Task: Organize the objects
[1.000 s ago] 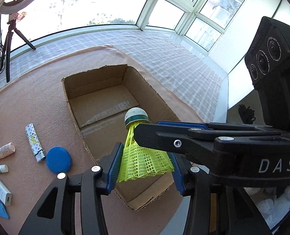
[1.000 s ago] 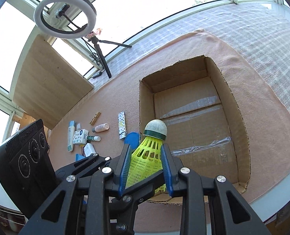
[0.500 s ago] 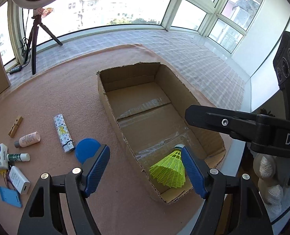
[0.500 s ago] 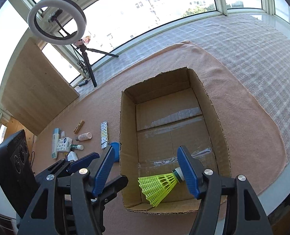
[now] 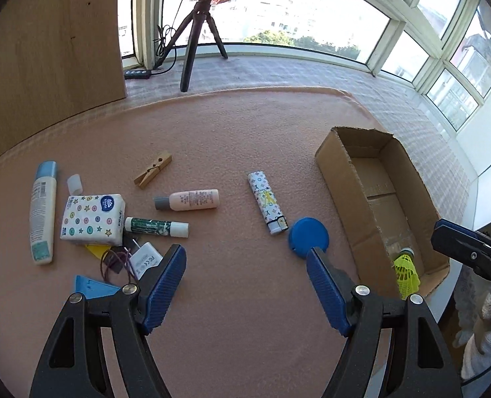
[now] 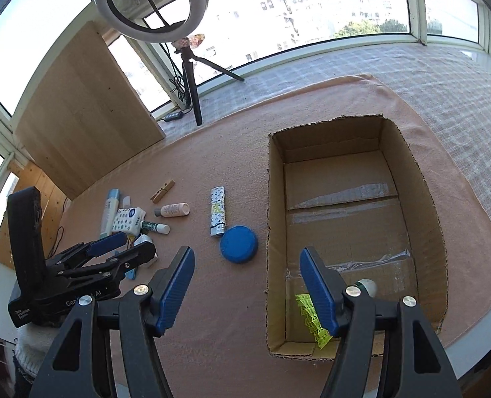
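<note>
Both the left gripper [image 5: 245, 285] and right gripper [image 6: 247, 287] hover spread and empty over the worktop, the yellow shuttlecock [image 5: 406, 270] lying in the cardboard box [image 5: 341, 179] at its right edge, likely sorted away.

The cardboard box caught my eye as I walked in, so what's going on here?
A person with a gripper in each hand is sorting small items into the cardboard box. So far only a yellow shuttlecock lies in its near end. Both the left gripper and the right gripper are open and empty. A blue lid, lighter, pink bottle and clothespin are on the cloth outside the box.
</note>
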Demonstrator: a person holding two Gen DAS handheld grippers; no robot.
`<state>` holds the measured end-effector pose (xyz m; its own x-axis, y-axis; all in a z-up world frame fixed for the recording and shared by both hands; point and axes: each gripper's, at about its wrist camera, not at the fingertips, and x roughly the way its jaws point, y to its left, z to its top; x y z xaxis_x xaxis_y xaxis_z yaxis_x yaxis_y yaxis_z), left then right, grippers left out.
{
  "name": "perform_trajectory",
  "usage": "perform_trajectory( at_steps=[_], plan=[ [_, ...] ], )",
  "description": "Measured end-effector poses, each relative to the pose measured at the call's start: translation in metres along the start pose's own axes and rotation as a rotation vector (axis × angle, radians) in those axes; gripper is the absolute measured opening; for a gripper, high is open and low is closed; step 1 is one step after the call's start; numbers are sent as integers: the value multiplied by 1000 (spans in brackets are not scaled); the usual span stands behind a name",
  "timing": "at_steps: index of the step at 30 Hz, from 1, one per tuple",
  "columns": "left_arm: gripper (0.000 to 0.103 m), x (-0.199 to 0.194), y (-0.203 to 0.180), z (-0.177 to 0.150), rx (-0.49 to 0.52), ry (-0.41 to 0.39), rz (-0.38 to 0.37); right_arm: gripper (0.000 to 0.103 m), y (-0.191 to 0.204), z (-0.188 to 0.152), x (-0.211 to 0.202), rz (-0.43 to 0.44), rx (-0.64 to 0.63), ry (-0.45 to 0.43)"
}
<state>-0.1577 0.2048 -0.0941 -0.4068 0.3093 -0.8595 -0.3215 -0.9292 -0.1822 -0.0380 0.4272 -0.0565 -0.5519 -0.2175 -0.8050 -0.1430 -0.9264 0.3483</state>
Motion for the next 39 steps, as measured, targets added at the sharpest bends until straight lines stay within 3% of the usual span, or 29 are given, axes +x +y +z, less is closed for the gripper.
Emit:
perform_trajectory(
  at_steps=[8, 14, 19, 23, 27, 32, 39],
  plan=[
    [78, 0, 98, 23, -78, 16, 176, 62, 28, -14, 21, 20, -12, 40],
    [77, 20, 135, 49, -118, 58, 189, 62, 37, -27, 27, 10, 2, 59],
    [77, 47, 147, 61, -139, 110, 169, 62, 36, -32, 20, -11, 29, 44],
    [75, 63, 155, 67, -126, 138, 202, 62, 33, -36, 17, -35, 44, 39],
    [64, 78, 153, 64, -102, 182, 203, 62, 30, -41, 18, -52, 57, 46],
    [58, 67, 147, 58, -65, 177, 157, 62, 34, -42, 21, -60, 50, 55],
    [57, 46, 133, 21, -38, 168, 105, 62, 59, -41, 31, -34, -11, 74]
  ],
)
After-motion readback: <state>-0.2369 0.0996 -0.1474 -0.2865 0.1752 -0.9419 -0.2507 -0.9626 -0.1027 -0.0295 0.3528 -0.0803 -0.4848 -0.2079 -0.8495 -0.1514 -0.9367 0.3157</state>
